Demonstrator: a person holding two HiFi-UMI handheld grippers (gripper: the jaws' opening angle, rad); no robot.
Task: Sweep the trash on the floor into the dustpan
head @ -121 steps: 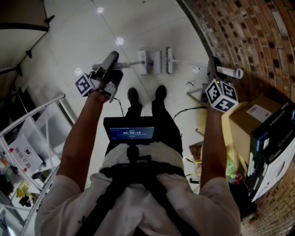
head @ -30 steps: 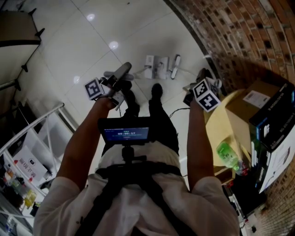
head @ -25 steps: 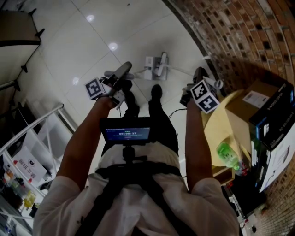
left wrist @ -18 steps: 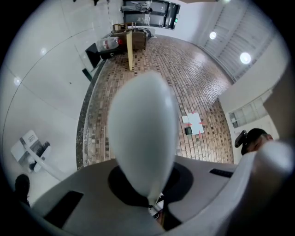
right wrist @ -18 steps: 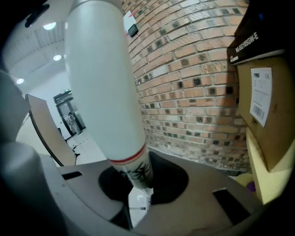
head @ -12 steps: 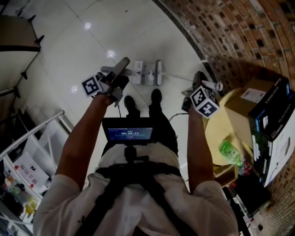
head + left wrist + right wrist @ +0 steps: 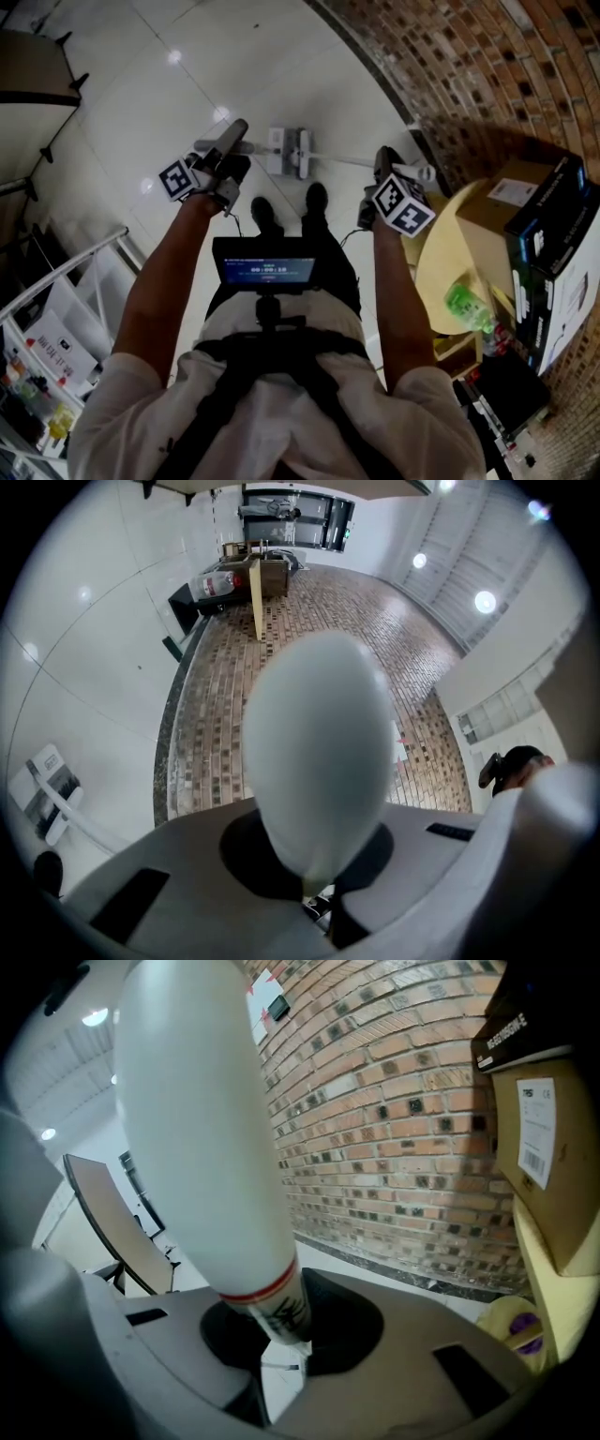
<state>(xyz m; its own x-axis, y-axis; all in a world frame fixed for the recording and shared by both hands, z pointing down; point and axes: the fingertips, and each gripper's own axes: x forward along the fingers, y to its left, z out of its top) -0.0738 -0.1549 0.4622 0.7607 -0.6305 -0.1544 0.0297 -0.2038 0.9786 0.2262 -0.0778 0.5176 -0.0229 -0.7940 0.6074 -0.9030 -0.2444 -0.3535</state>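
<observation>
White floor tiles (image 7: 187, 75) in the head view carry the dustpan (image 7: 277, 148) and broom head (image 7: 302, 153), touching, ahead of and between the left claw (image 7: 225, 161) and right claw (image 7: 380, 171). The broom handle (image 7: 349, 159) runs rightward to the right claw. No trash or pan contents can be made out.

Left gripper view: the left claw is clamped tight on a pale grey handle (image 7: 319, 752).

Right gripper view: the right claw is closed narrowly round the white, red-banded broom handle.

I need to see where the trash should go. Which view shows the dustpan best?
The head view: the white dustpan shows whole, just beyond the shoes, beside the broom head. The left gripper view is mostly filled by its grey handle; the right gripper view does not show it.
</observation>
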